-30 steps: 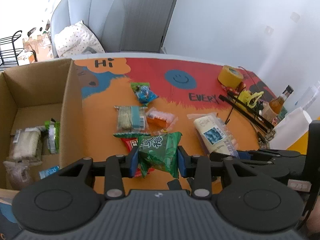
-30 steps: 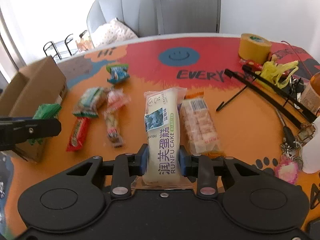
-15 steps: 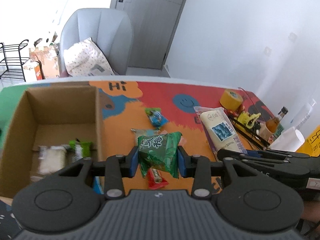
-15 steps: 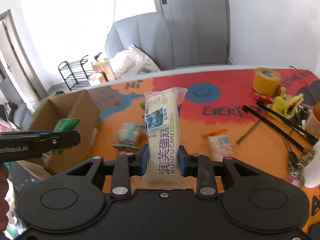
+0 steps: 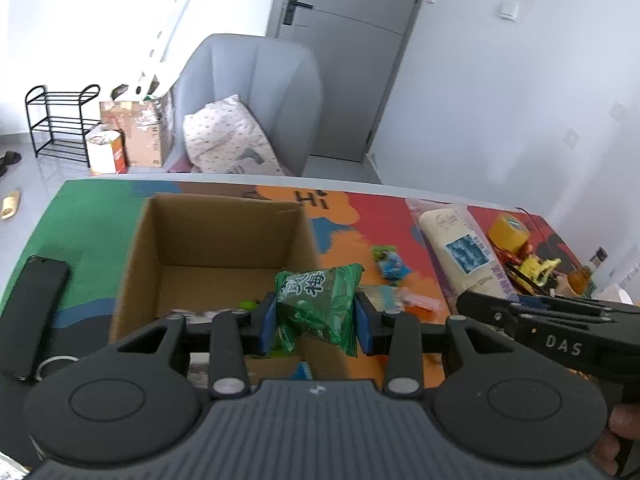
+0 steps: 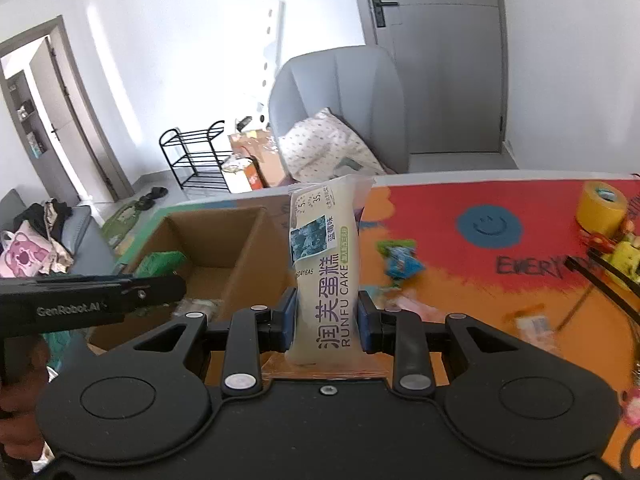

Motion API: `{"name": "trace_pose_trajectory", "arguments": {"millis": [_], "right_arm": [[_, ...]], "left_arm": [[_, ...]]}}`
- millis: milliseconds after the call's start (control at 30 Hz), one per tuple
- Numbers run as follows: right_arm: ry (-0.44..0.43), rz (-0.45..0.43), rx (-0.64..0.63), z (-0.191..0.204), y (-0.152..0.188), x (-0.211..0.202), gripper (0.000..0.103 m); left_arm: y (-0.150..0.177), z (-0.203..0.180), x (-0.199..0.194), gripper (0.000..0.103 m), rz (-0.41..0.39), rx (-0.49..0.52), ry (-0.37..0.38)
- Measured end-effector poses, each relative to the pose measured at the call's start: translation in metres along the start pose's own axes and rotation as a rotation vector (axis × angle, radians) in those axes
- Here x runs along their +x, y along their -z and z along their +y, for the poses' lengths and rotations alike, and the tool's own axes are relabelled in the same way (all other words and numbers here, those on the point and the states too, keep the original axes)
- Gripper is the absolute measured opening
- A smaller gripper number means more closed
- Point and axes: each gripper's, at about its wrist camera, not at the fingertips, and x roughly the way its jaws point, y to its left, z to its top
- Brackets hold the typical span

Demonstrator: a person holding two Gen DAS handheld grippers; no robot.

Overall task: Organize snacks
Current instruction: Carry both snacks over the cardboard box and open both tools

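Low in the middle of the left wrist view, the left gripper [image 5: 315, 322] pinches a green plum snack bag [image 5: 318, 302], and low in the middle of the right wrist view, the right gripper [image 6: 327, 322] pinches a white Runfu cake pack [image 6: 325, 276] by its bottom end. The tall cake pack could flop over or slip out because only its bottom is squeezed. Farther back, at middle left, sits the open cardboard box [image 5: 136, 248], and either snack could hit its wall and fall outside, or the two grippers could bump together.
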Motion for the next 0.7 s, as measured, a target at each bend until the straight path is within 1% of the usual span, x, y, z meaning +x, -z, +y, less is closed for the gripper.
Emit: {"name": "trace_pose_trajectory", "arguments": {"millis": [133,400,567,700], "right_arm": [[-0.028,-0.008,-0.004,0.016,-0.006,0.009,0.029],[-0.071,0.008,-0.039,0.047,-0.016,0.036,0.029],[-0.099,0.019,-0.056,0.062,-0.019,0.05,0.029],[-0.116,0.023,-0.062,0.071,-0.019,0.058,0.029]], "left_arm": [[-0.003,0.019,0.0,0.038,-0.008,-0.024,-0.022],[-0.008,0.055,0.009,0.039,-0.005,-0.086,-0.06],[-0.013,0.073,0.008,0.042,-0.034,-0.121,-0.112],[-0.018,0.082,0.003,0.046,-0.053,-0.146,-0.112]]}}
